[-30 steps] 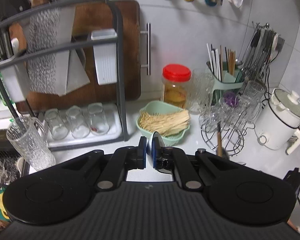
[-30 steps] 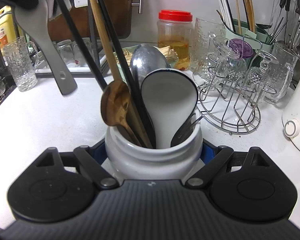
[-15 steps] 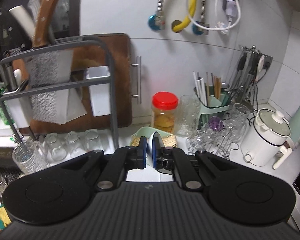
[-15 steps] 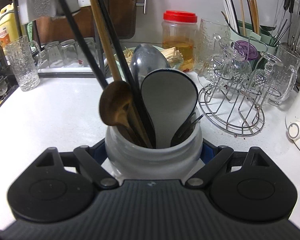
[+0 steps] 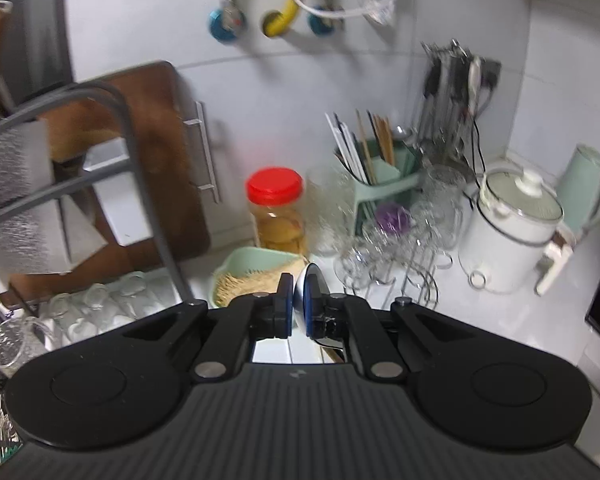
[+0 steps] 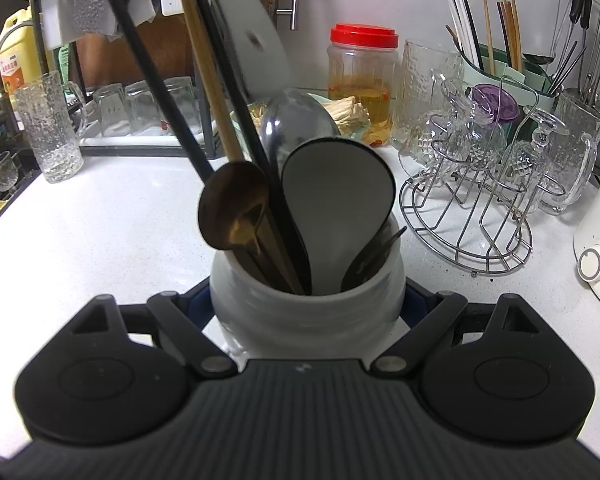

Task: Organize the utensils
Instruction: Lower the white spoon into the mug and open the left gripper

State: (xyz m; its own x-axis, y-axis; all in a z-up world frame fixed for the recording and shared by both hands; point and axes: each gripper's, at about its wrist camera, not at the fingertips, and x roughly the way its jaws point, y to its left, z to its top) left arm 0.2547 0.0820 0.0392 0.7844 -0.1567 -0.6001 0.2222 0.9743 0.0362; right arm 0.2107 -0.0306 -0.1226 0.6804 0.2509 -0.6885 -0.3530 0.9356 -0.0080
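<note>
Step in hand: loading the crock [image 6: 306,312]. Right gripper [image 6: 306,308] clamps the crock on the counter [image 6: 100,220], steadying it. Left gripper [image 5: 296,308] pinches a spoon [image 5: 300,292] above the counter. Next move likely calls for lowering that spoon into the crowded crock, clear of the ladle [image 6: 232,208].

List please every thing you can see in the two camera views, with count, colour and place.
Crock: one, white, on the counter, clamped by the right gripper.
Wooden spoon: one, brown, in the crock.
Flat spoon: one, white with dark rim, in the crock.
Grey utensil: one, its end pinched in the left gripper.
Jar: one, clear, red lid, by the wall.
Chopstick holder: one, pale green, right of the jar.
Glass rack: one, metal wire, on the counter.
Bowl: one, pale green, in front of the jar.
Cooker: one, white, far right.
Left gripper: black, jaws shut.
Right gripper: black, jaws around the crock.
</note>
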